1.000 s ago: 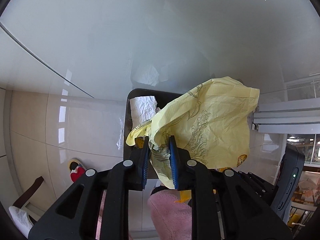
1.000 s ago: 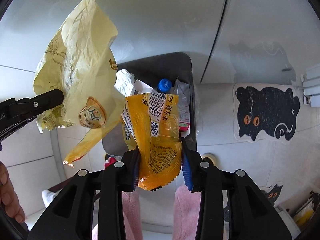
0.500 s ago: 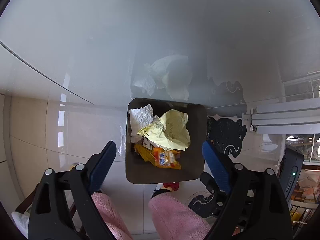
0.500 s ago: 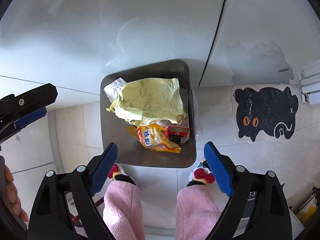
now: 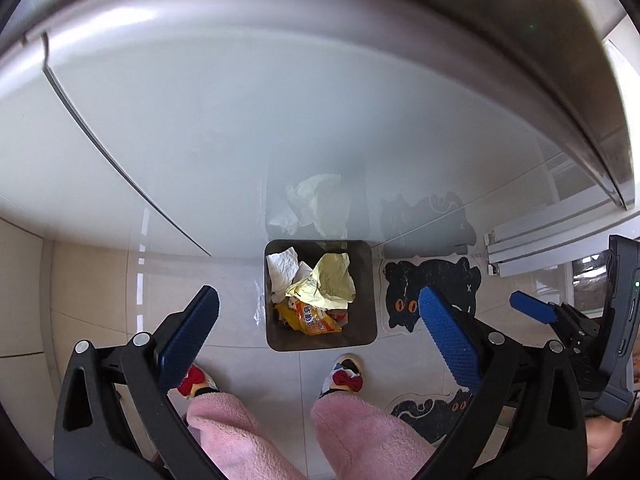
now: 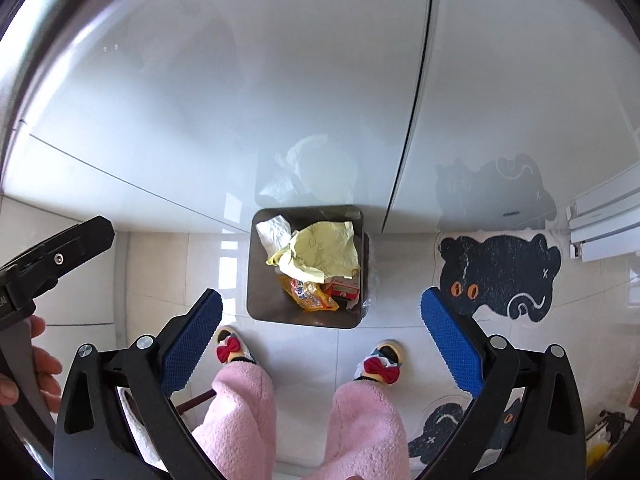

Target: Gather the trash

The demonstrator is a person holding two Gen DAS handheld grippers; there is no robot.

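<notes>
Now both tongs are hanging high over the bin (image 5: 320,340), and nothing is between their blue pads. The left tongs (image 5: 316,316) have just been opening and are standing wide apart. The right tongs (image 6: 320,314) have just been opening too, and are just as wide.

The trash is lying inside the bin on the floor. A yellow paper (image 6: 320,252) is sitting on top. A white tissue (image 6: 274,232) is lying beside it, near the back corner. An orange packet (image 6: 312,294) is poking out under the yellow paper, and a small red box (image 6: 344,288) is touching it.

The bin is standing against a white cabinet (image 6: 240,100). A black cat mat (image 6: 500,276) is lying on the floor beside the bin. The person is standing just in front of the bin in pink trousers (image 6: 244,408) and shoes with red bows (image 6: 228,348).
</notes>
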